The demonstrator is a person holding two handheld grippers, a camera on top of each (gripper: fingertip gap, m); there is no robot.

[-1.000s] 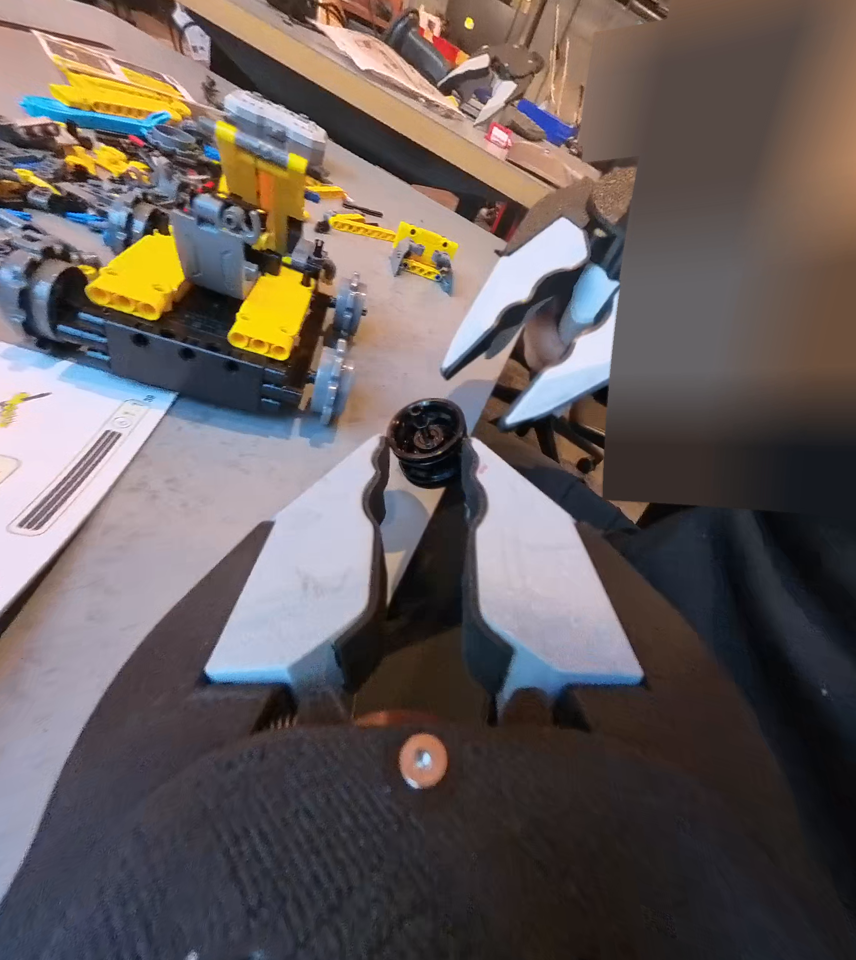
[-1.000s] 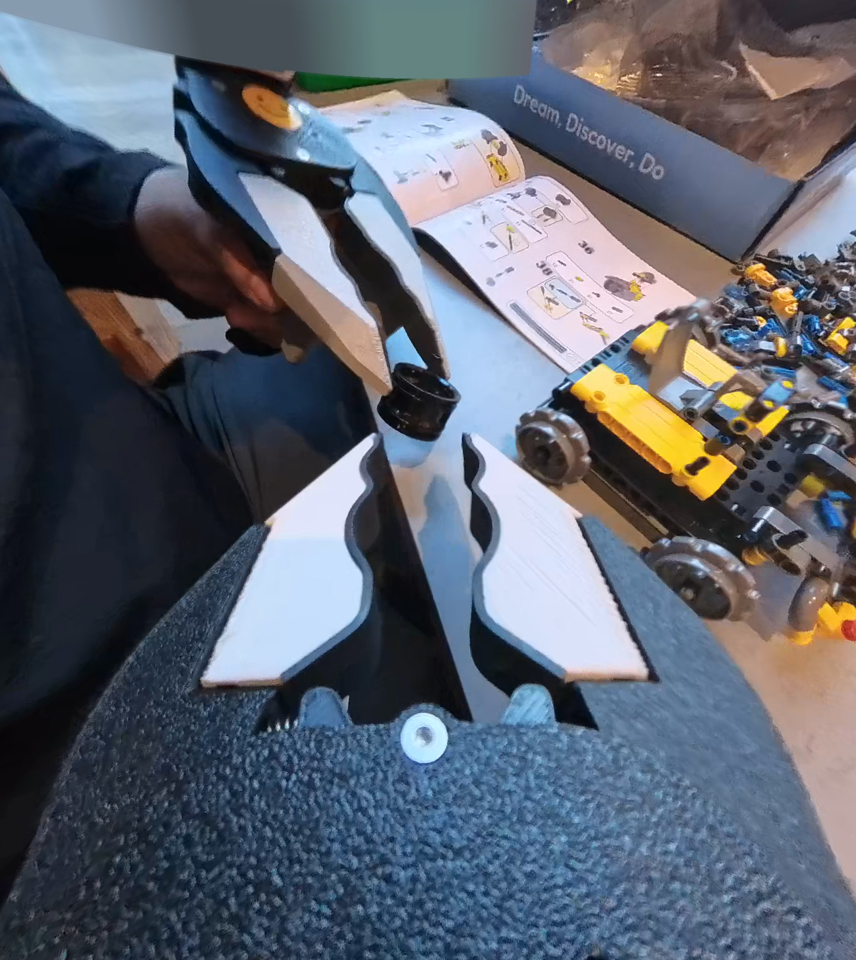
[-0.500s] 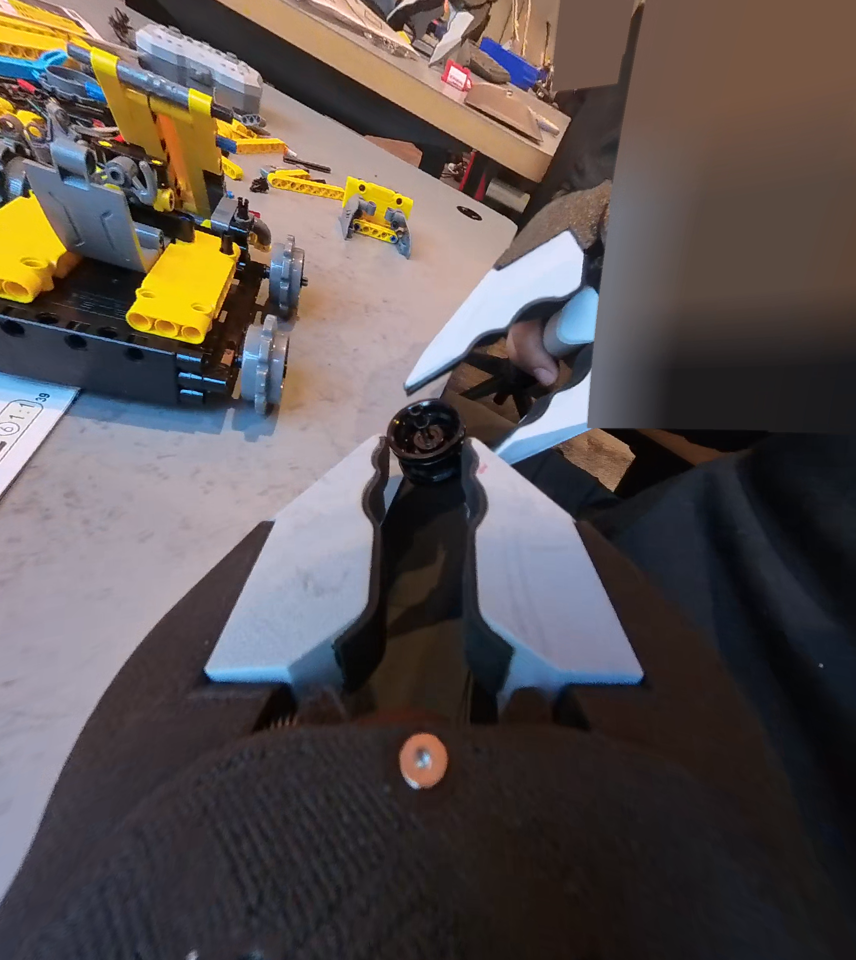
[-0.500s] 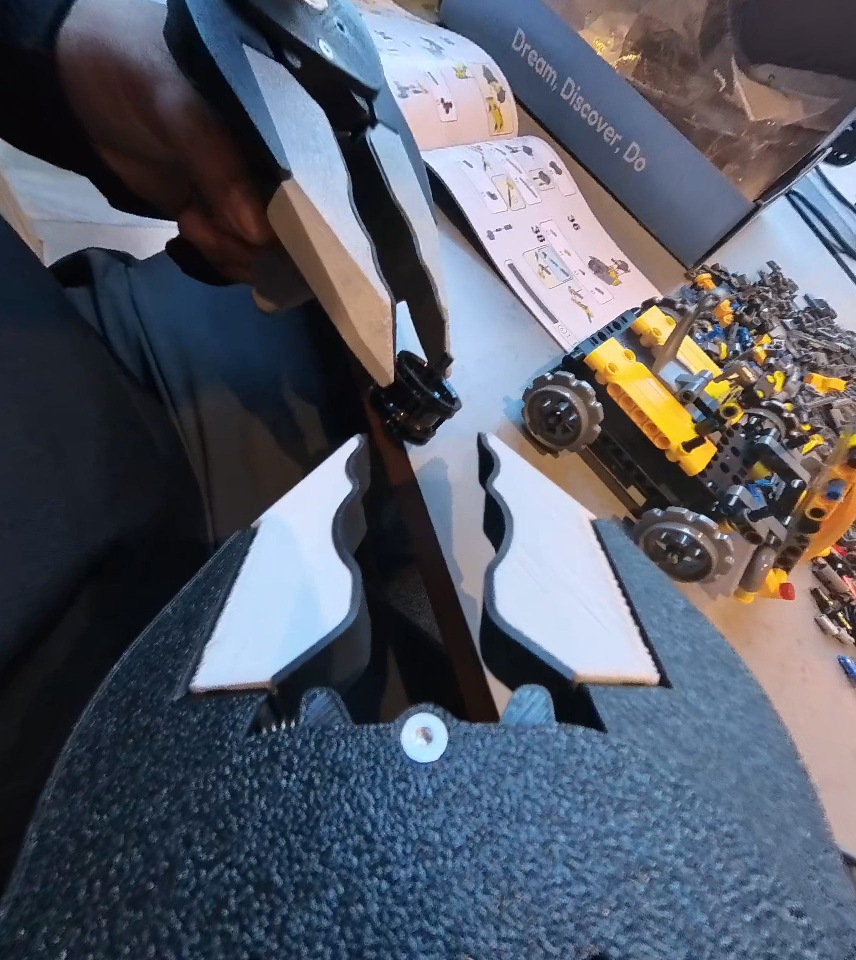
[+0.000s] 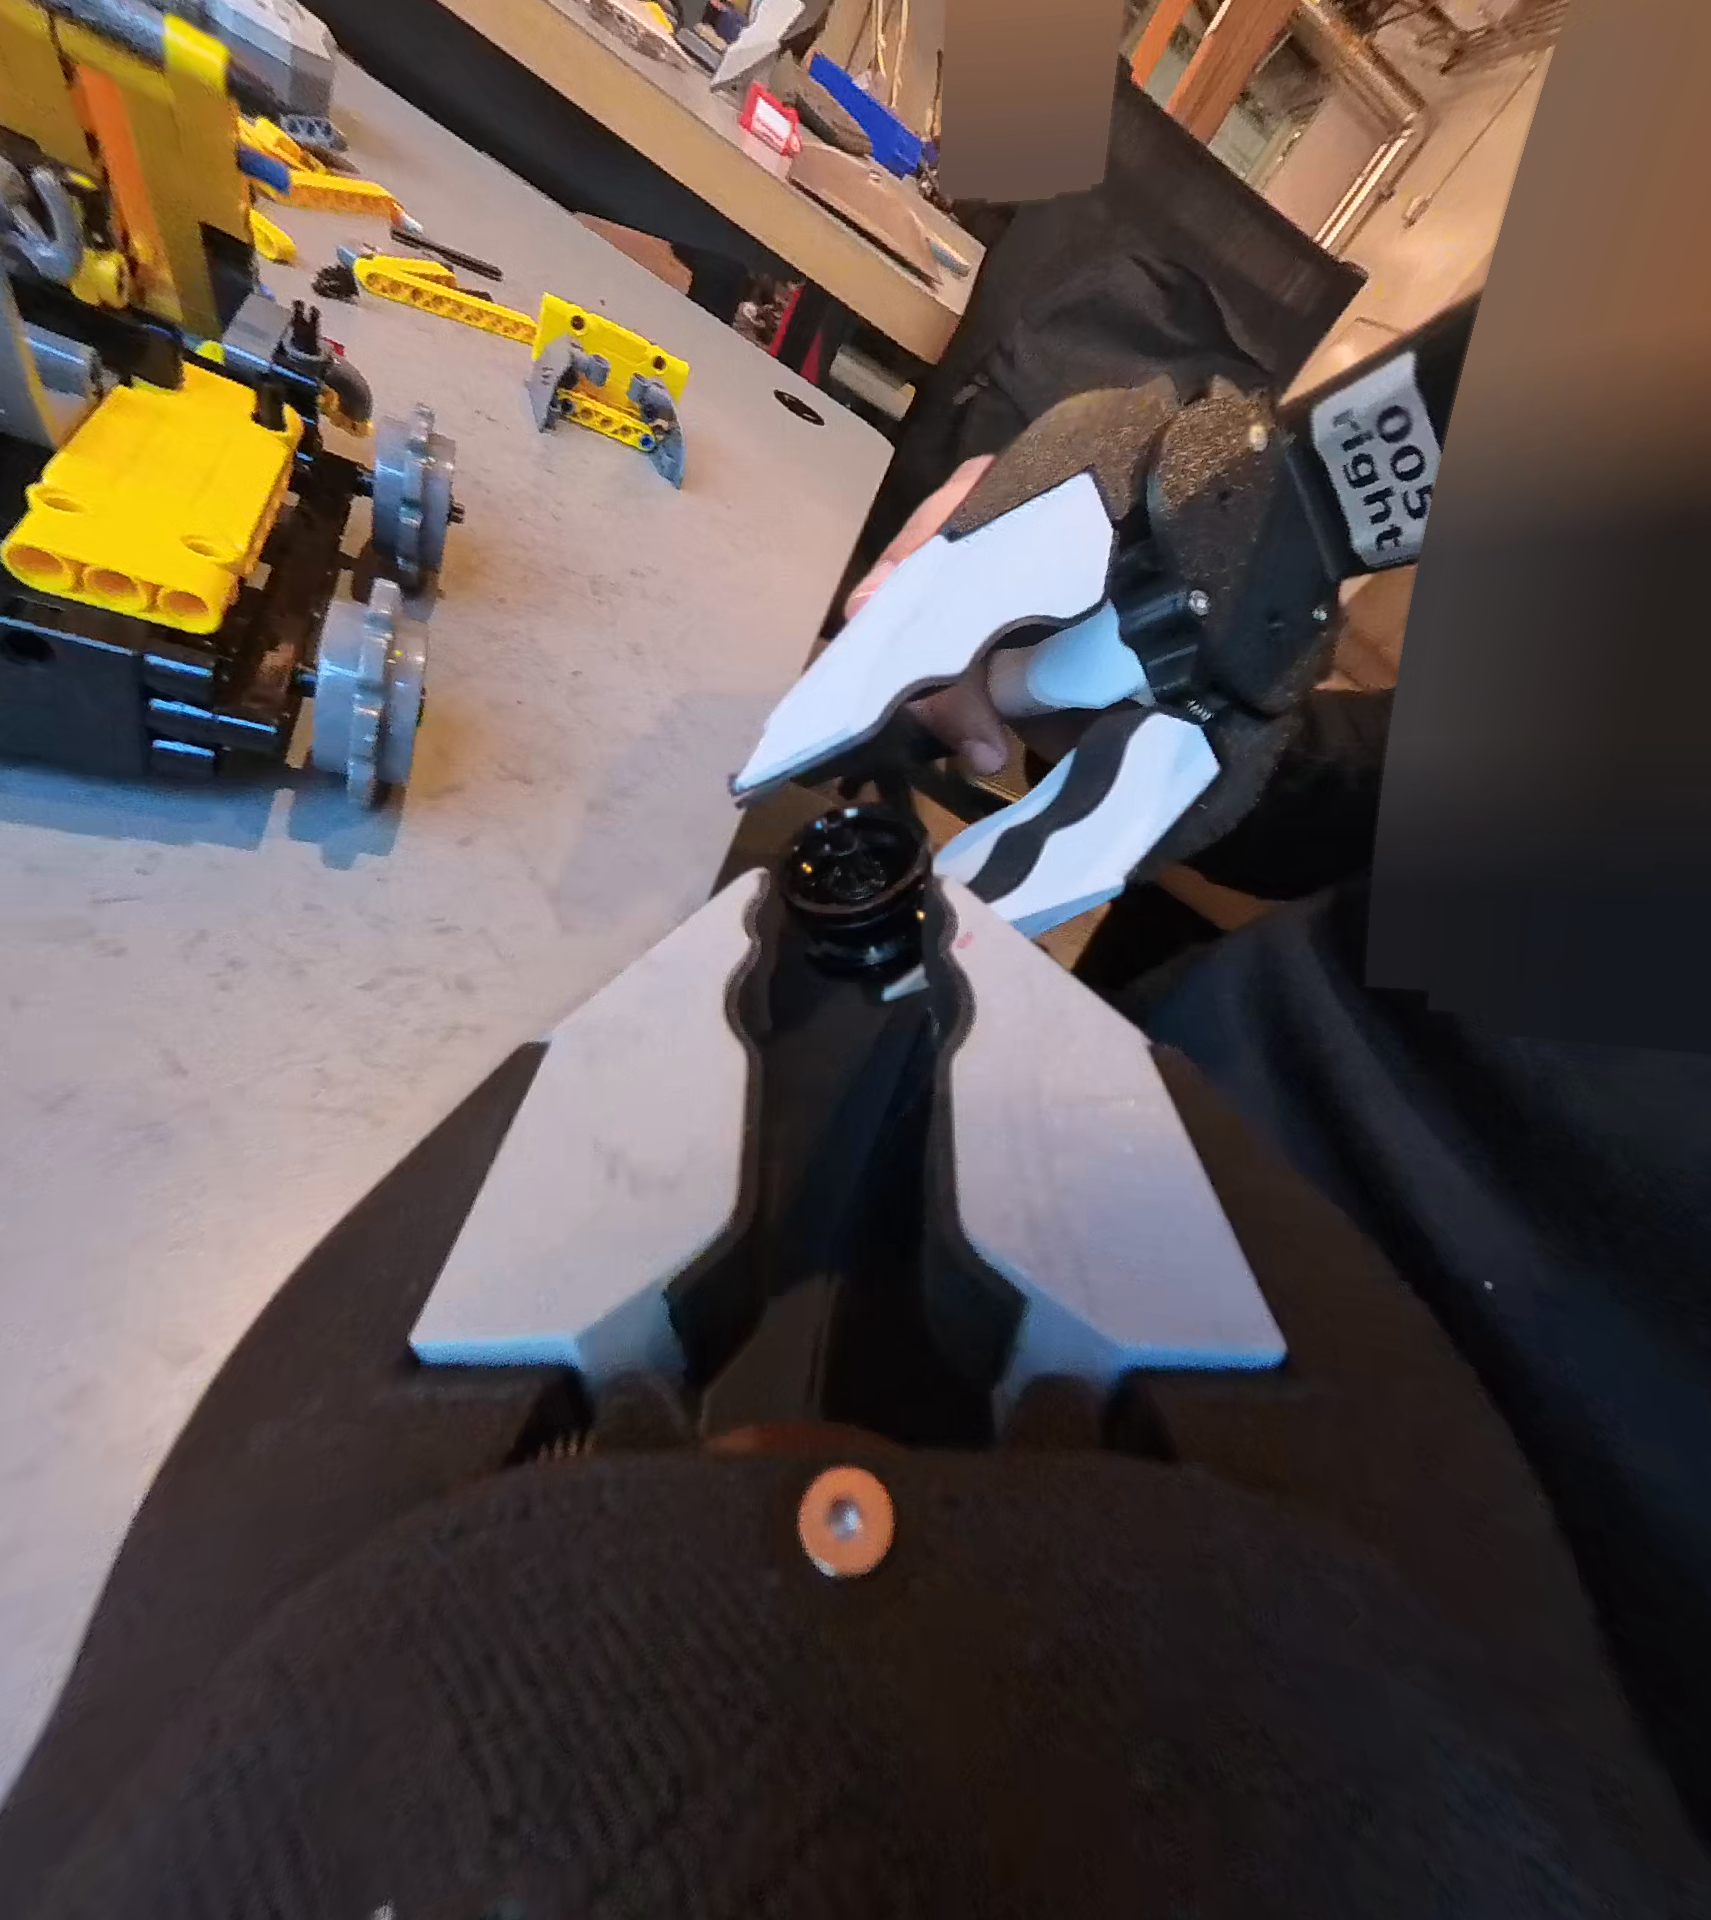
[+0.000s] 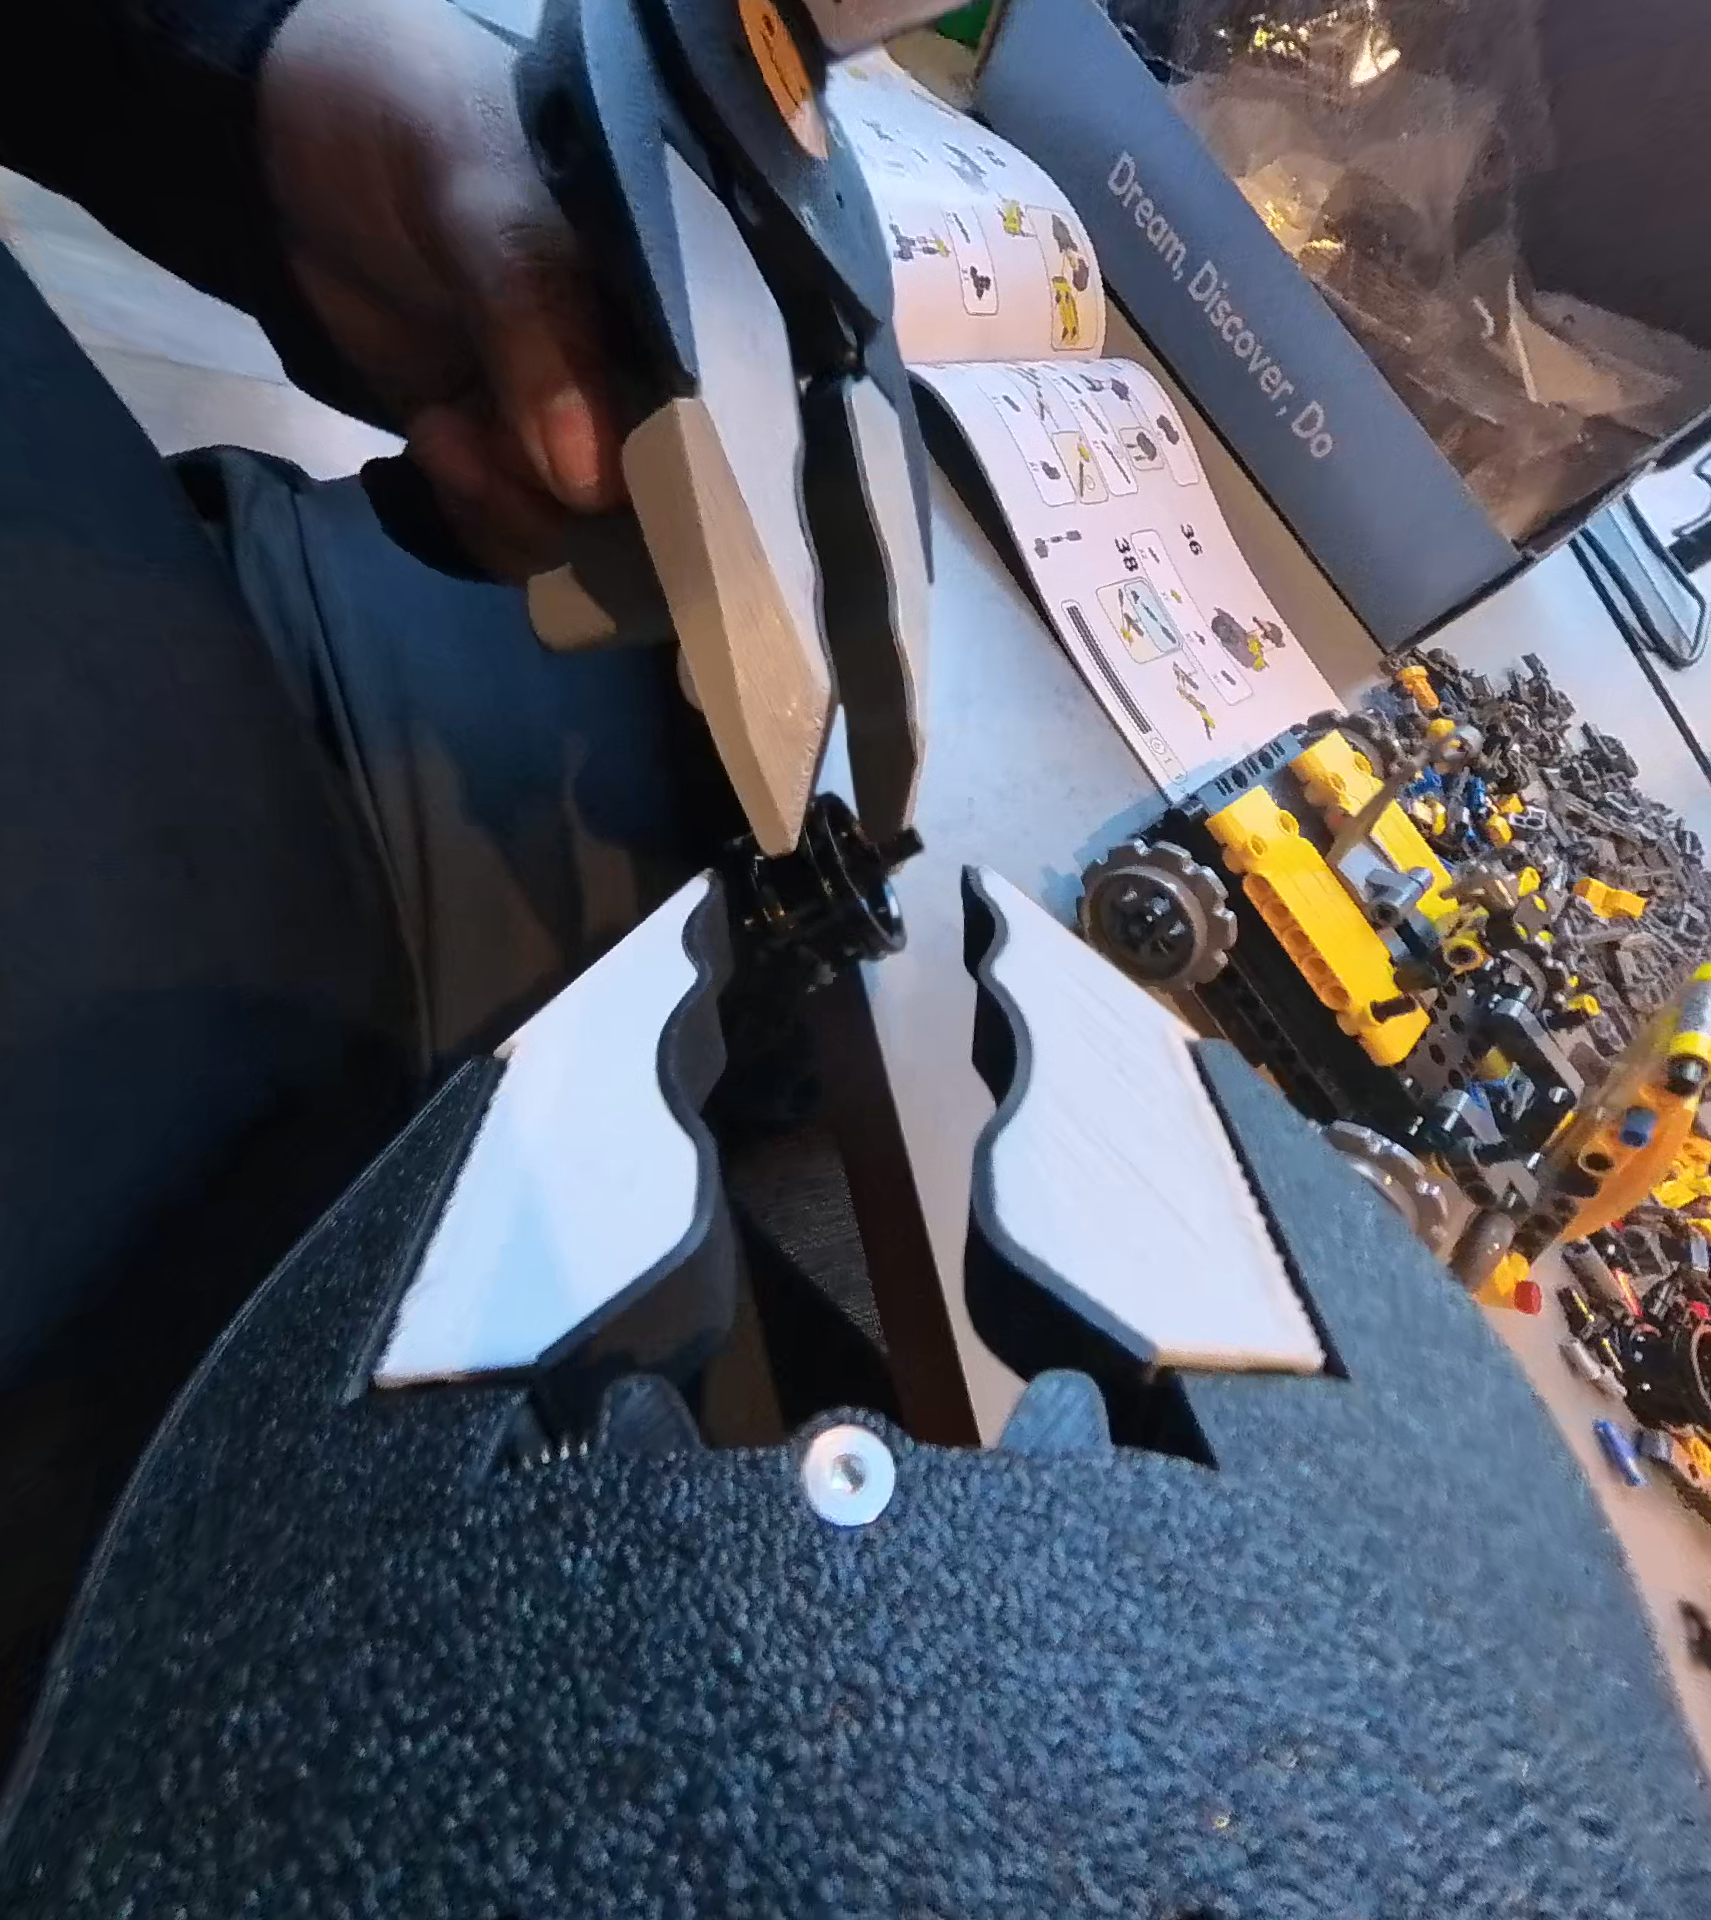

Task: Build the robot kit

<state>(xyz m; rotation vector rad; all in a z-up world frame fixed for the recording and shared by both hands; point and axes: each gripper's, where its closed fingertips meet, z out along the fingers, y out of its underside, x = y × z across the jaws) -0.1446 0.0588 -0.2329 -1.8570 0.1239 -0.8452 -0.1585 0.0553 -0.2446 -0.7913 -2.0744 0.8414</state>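
Note:
My left gripper [image 5: 856, 904] is shut on a small black wheel rim [image 5: 859, 878], held in the air past the table's edge, over the person's lap. My right gripper [image 6: 840, 883] is open, and its fingertips [image 6: 622, 1039] reach either side of the same black rim [image 6: 830, 894]. The left fingertip is against the rim; the right one stands apart. The right gripper also shows in the left wrist view [image 5: 882, 852], coming in from the right. The left gripper shows in the right wrist view [image 6: 835, 826], pointing down from above.
A yellow and black toy vehicle [image 5: 155, 520] [image 6: 1350, 935] with grey toothed wheels stands on the grey table [image 5: 207, 1039]. An open instruction booklet [image 6: 1121, 499], a grey box [image 6: 1298, 364], a pile of loose parts [image 6: 1609, 831] and a small yellow sub-assembly [image 5: 612, 384] lie around. Left and right tips are no more than a few centimetres apart.
The right gripper has opened wider and closed in on the rim. The left gripper has swung the rim off the table edge and now points steeply down at it.

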